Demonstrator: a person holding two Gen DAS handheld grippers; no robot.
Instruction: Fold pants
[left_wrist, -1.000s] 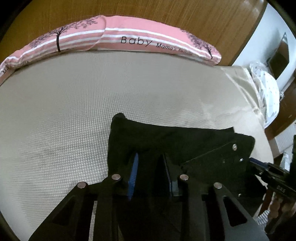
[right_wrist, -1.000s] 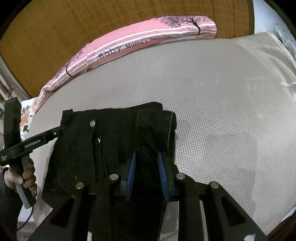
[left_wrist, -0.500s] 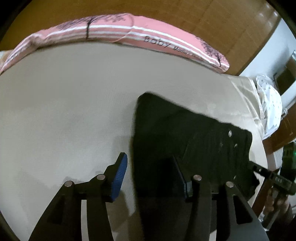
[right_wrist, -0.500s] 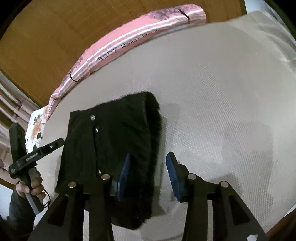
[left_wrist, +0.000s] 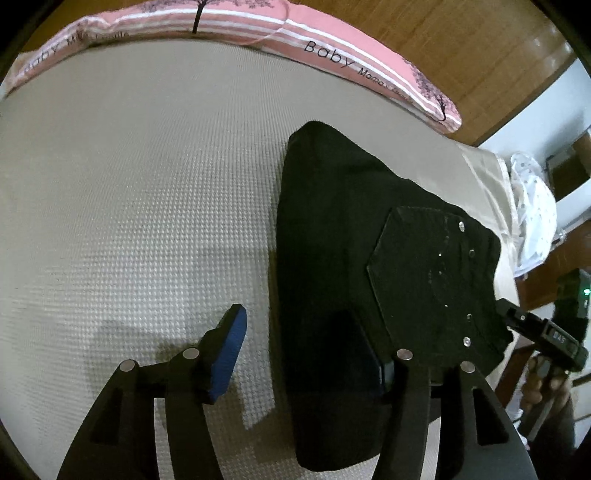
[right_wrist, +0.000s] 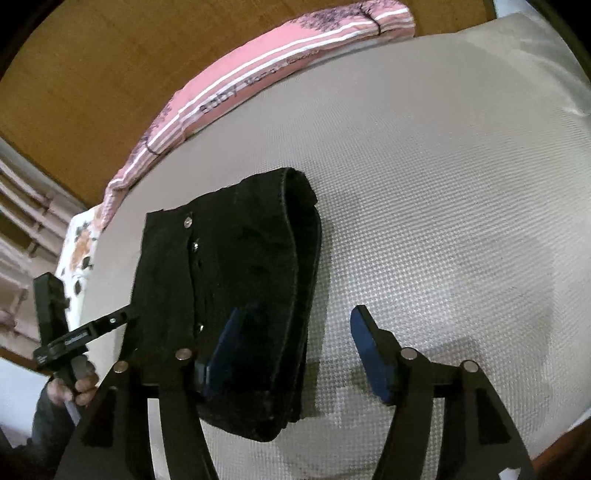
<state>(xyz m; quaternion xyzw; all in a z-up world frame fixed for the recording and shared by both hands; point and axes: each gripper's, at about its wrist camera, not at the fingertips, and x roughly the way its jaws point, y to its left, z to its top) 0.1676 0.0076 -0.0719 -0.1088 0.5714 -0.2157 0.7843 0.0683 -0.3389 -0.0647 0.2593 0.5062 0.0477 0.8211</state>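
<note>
The black pants (left_wrist: 351, 240) lie folded in a thick bundle on the beige waffle-textured bed (left_wrist: 129, 221), with metal buttons showing on top. My left gripper (left_wrist: 299, 354) hovers over their left edge, jaws opening. One blue pad is over the bed, the other over the cloth, and neither presses it. In the right wrist view my right gripper (right_wrist: 295, 343) straddles the folded right edge of the pants (right_wrist: 240, 258), jaws opening too, pads clear of the fabric. Each view shows the other gripper at the pants' far side, the right gripper (left_wrist: 546, 332) and the left gripper (right_wrist: 74, 332), each with a hand on its handle.
A long pink striped pillow (left_wrist: 332, 55) printed "Baby" runs along the wooden headboard (left_wrist: 480, 55). A white dotted cloth (left_wrist: 532, 206) lies off the bed's right corner. A floral cloth (right_wrist: 79, 254) sits at the left corner. The bed's near edge (right_wrist: 554, 443) is close by.
Both grippers were shut on the pants a second ago; their jaws have spread and let go. The bundle now rests on the bed, and each gripper has shifted outward over an edge.
</note>
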